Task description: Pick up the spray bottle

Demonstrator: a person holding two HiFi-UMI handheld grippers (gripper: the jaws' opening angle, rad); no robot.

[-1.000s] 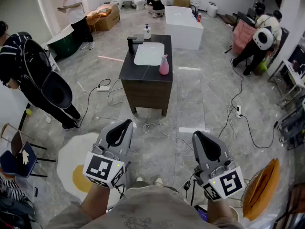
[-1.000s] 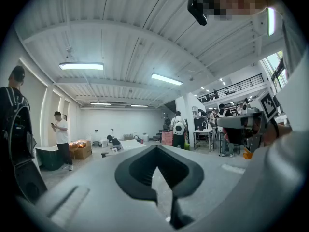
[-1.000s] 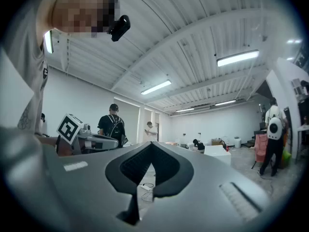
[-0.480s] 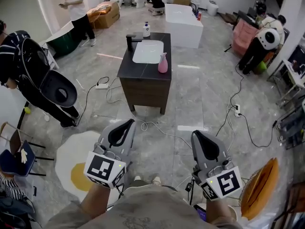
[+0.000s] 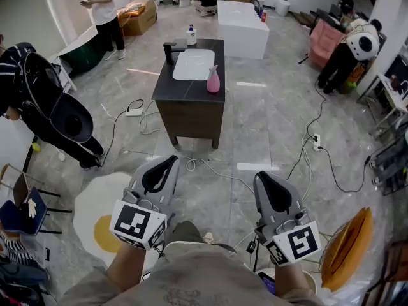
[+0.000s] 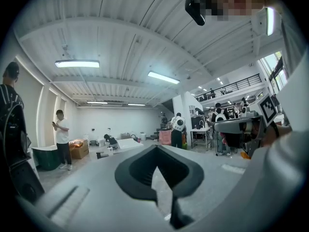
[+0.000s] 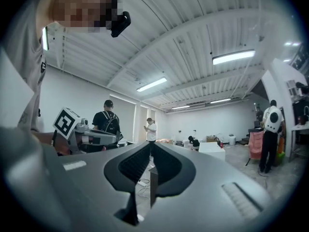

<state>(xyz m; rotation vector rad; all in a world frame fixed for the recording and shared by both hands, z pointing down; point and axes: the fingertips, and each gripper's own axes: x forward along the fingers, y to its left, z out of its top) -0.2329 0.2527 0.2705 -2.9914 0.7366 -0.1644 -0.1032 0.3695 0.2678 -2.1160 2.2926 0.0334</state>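
A pink spray bottle [image 5: 213,80] stands upright on the right side of a dark vanity cabinet [image 5: 189,112], beside its white basin [image 5: 191,65]. The cabinet is a few steps ahead on the grey tiled floor. My left gripper [image 5: 171,162] and right gripper [image 5: 260,176] are held low and near me, side by side, both pointing toward the cabinet and far short of it. Each one is shut with nothing in it. In the left gripper view the left gripper [image 6: 155,152] has its jaws pressed together; the right gripper [image 7: 150,149] looks the same in its own view.
A black faucet [image 5: 169,51] and a white pump bottle [image 5: 190,36] stand at the cabinet's far end. Cables [image 5: 213,171] and a power strip [image 5: 134,112] lie on the floor. An egg-shaped rug [image 5: 102,218] lies at left. A person with a backpack [image 5: 38,101] stands left; a white tub [image 5: 242,23] sits behind.
The cabinet and bottle have drifted up and slightly left in the head view. Both grippers sit a little lower in that view and stay shut.
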